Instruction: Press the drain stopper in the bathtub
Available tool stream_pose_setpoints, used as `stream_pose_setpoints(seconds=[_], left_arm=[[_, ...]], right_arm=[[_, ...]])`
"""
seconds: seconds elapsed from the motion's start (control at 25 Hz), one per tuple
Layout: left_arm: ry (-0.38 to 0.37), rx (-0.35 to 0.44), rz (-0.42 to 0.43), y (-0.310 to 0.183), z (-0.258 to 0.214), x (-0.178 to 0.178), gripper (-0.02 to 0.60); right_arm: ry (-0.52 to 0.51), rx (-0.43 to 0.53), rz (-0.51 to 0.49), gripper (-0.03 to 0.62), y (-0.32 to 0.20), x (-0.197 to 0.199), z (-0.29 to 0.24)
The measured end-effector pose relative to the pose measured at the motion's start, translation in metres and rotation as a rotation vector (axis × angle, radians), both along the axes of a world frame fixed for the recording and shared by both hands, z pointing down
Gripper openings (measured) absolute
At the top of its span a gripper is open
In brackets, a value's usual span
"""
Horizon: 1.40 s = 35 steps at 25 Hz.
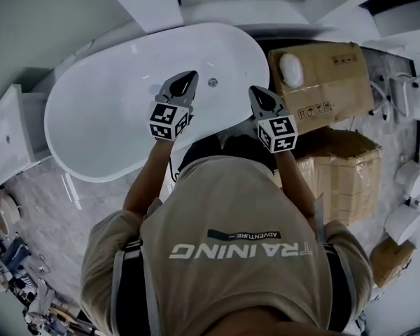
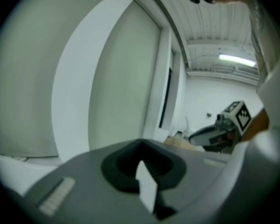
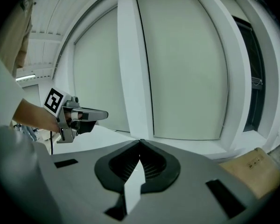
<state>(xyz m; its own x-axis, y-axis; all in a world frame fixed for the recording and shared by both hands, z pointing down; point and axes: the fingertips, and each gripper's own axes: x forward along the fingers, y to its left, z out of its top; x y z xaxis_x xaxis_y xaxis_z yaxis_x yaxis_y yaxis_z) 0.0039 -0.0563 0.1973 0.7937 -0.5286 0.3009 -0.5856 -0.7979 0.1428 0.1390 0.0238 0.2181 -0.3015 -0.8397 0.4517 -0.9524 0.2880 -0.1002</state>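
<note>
**Bathtub**: white, oval, viewed from above; a person is stood at its near rim.

**Drain stopper**: a small round metal disc on the tub floor. It is placed between the two grippers' tips and slightly beyond them, touched by neither.

**Left gripper**: held above the tub, jaws brought together, nothing caught between them.

**Right gripper**: held over the near rim, jaws likewise together and bare (both gripper views are aimed at wall panels, not at the drain).

**Cardboard boxes**: stacked just beside the tub's right end.

**Hazards:** the stopper is judged not yet pressed. A tip lowered off-centre could be skidded across the glossy enamel. The disc could be tilted rather than latched by a slanted push. Balance could be lost on a long reach.
</note>
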Motion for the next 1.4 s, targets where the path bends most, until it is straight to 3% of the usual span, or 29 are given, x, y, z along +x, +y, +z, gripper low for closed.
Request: stream_pose_setpoints(seconds=[0.24,0.6,0.8,1.16,1.4], left_arm=[[-0.017,-0.095,-0.106,-0.015,0.049,-0.011,0.002],[-0.173,-0.204,-0.25,-0.046,0.133,-0.018,0.002],[-0.137,-0.262,-0.364,-0.078,0.19,-0.012,0.002],[-0.123,-0.31,-0.369,-0.093,0.291,0.007,0.002],[-0.067,-0.371,-0.444,-0.088,0.358,0.002,0.002]], right_arm=[[-0.014,-0.091,-0.12,0.012,-0.037,-0.003,0.051],[-0.032,-0.3,-0.28,0.012,-0.084,0.006,0.204],[0.015,-0.404,-0.384,0.012,-0.094,0.014,0.292],[-0.038,-0.512,-0.295,0.012,-0.124,0.015,0.401],[-0.021,-0.605,-0.315,0.012,-0.117,0.003,0.477]])
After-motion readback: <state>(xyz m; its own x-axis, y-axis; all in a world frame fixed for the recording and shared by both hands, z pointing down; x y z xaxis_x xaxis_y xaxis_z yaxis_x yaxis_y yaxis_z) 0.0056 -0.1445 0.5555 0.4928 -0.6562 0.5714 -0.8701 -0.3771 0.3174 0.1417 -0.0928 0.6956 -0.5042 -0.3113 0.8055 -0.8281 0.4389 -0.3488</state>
